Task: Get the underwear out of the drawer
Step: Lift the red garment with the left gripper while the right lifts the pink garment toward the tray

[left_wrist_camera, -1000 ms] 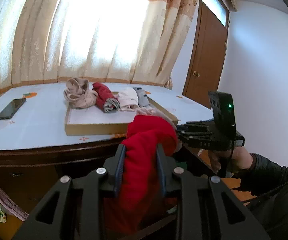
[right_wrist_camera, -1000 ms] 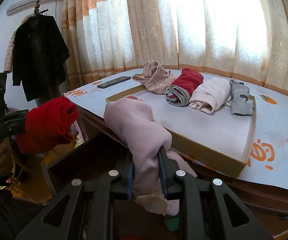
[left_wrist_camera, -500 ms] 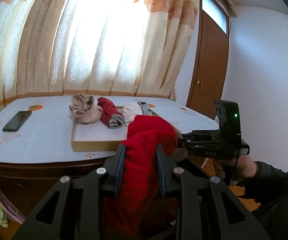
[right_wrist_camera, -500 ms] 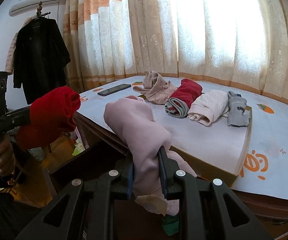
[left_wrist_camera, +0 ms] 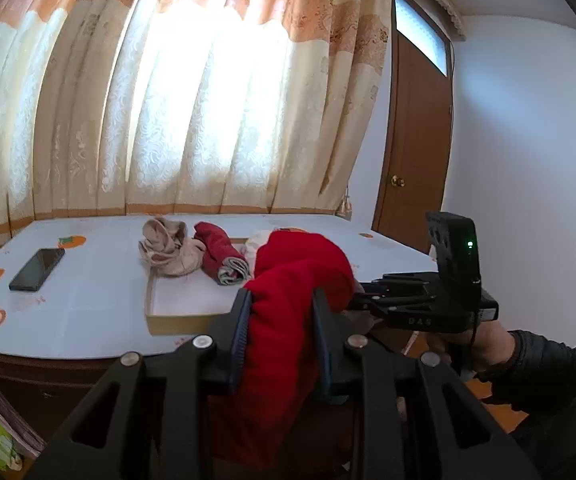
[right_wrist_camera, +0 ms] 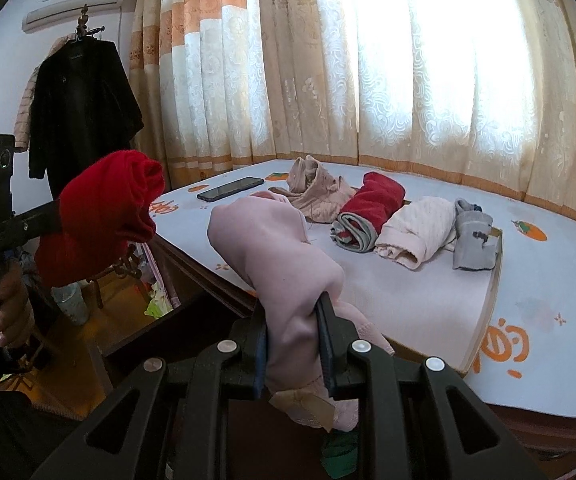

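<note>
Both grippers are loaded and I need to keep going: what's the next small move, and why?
Probably carry both forward over the tray and lower them. The left gripper clamps the red underwear, the right gripper the pink underwear, both short of the tray holding four rolled pieces.

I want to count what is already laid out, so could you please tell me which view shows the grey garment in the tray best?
The right wrist view: the grey garment lies in plain sight at the tray's far right end. In the left wrist view the held red garment hides it.
</note>
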The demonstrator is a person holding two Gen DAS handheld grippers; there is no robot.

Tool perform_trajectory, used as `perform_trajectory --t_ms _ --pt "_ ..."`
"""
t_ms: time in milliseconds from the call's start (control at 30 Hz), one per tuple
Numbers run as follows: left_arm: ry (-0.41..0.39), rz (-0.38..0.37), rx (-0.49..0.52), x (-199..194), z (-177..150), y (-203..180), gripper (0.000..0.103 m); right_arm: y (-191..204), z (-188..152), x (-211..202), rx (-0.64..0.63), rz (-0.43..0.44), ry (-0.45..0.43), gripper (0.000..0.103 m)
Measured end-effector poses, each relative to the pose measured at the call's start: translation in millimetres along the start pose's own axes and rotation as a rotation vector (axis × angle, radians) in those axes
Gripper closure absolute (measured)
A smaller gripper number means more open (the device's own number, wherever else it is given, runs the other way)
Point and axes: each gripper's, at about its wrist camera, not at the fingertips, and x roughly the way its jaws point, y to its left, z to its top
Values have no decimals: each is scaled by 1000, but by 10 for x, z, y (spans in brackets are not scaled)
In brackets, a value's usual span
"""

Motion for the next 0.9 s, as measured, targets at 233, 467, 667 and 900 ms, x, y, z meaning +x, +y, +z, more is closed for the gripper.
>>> perform_trajectory --t_ms 233,467,667,900 --pt "-12 10 2 80 89 35 76 -2 93 9 -16 -5 -7 79" --pt "-30 35 -3 188 193 88 76 -52 141 38 -8 -11 -7 79" --pt "-33 45 7 363 304 133 76 -119 204 22 -2 -29 -5 79" --pt "-16 54 25 573 370 176 76 -232 293 26 4 -50 1 79"
